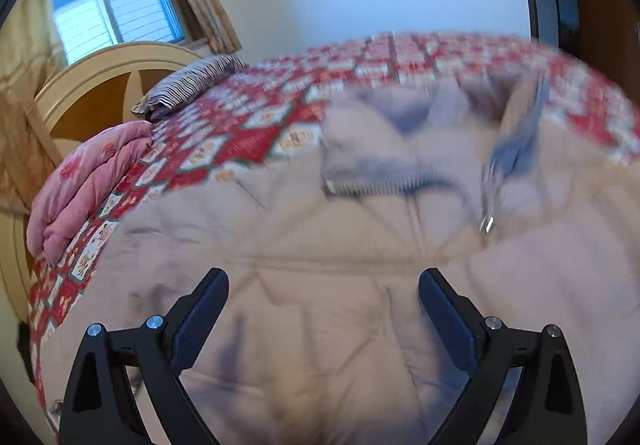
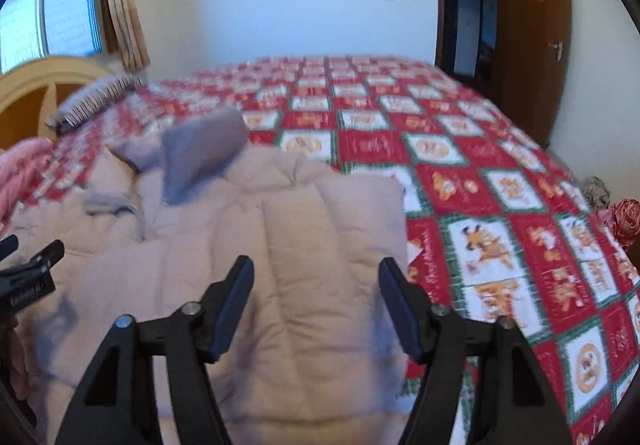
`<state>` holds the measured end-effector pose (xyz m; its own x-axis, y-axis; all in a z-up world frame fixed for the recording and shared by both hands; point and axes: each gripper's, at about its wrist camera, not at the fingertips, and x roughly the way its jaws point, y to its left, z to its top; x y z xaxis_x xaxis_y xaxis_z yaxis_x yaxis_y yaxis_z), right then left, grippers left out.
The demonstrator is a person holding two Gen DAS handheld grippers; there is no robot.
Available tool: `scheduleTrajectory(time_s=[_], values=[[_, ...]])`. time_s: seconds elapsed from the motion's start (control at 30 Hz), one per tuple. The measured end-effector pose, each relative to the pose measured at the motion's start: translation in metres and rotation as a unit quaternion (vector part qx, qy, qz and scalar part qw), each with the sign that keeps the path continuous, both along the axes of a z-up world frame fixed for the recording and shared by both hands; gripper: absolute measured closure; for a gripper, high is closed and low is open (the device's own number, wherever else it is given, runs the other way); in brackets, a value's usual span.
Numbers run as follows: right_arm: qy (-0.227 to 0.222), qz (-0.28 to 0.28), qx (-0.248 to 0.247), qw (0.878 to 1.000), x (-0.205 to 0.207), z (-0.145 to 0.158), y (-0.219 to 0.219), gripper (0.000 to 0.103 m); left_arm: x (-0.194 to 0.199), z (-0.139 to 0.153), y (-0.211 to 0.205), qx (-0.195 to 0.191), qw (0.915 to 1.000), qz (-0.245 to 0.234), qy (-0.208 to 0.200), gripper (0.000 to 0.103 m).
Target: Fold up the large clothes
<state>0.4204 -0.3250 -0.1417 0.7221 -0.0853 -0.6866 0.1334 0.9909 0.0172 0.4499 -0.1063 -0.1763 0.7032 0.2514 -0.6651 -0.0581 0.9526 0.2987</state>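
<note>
A pale beige quilted jacket [image 1: 320,245] lies spread on the bed, its collar and open zipper [image 1: 488,221] toward the far side. In the right wrist view the same jacket [image 2: 248,253] shows a sleeve folded over its body, ending near the bedspread. My left gripper [image 1: 324,285] hangs just above the jacket's middle, its jaws wide apart with nothing between them. My right gripper [image 2: 316,273] hovers over the folded sleeve, jaws apart and not pressing on the cloth. Part of the left gripper [image 2: 32,265] shows at the left edge of the right wrist view.
A red, white and green patterned bedspread [image 2: 480,173] covers the bed. A pink folded quilt [image 1: 88,181] and a striped pillow [image 1: 192,85] lie by the cream headboard [image 1: 100,73]. A window [image 1: 112,5] is behind; a brown door [image 2: 536,37] stands open at the right.
</note>
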Motion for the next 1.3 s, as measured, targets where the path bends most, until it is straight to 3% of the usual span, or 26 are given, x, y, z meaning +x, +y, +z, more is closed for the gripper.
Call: scheduleTrajectory(time_s=[0.1,0.27,0.37,0.5,0.6,0.67,0.8,1.0,1.17,1.3], values=[[0.043,0.007,-0.003,0.999,0.013,-0.032,-0.003,0.039,0.003,-0.014,0.000,-0.009,0.9999,-0.004,0.008,0.006],[0.046,0.006,-0.017,0.999,0.010,-0.041,-0.003,0.038,0.010,-0.020,-0.003,-0.012,0.9998,-0.003,0.017,0.006],[0.053,0.006,-0.034,0.998,0.008,-0.037,0.001,0.038,0.006,-0.007,-0.001,-0.006,0.9996,-0.001,0.029,0.006],[0.019,0.014,-0.012,1.000,-0.021,-0.002,0.014,0.036,-0.026,0.030,0.018,-0.078,0.9966,-0.011,-0.024,0.006],[0.002,0.053,-0.011,0.999,-0.038,0.005,0.045,0.032,-0.029,0.016,0.007,-0.048,0.9985,-0.019,-0.015,0.006],[0.029,0.083,-0.012,0.996,-0.035,-0.008,0.066,0.033,-0.024,-0.005,-0.001,-0.017,0.9997,-0.018,0.009,0.006],[0.059,0.087,-0.036,0.994,-0.026,-0.038,0.079,0.033,-0.023,-0.015,-0.004,-0.015,0.9996,-0.023,0.009,0.005],[0.068,0.086,-0.042,0.993,-0.019,-0.048,0.080,0.033,-0.018,-0.021,0.002,-0.030,0.9992,-0.018,0.020,0.002],[0.069,0.084,-0.056,0.993,-0.021,-0.048,0.084,0.032,-0.018,-0.018,0.002,-0.028,0.9992,-0.019,0.023,0.002],[0.073,0.089,-0.055,0.992,-0.024,-0.038,0.081,0.032,-0.037,0.024,0.030,-0.041,0.9991,-0.011,0.001,0.002]])
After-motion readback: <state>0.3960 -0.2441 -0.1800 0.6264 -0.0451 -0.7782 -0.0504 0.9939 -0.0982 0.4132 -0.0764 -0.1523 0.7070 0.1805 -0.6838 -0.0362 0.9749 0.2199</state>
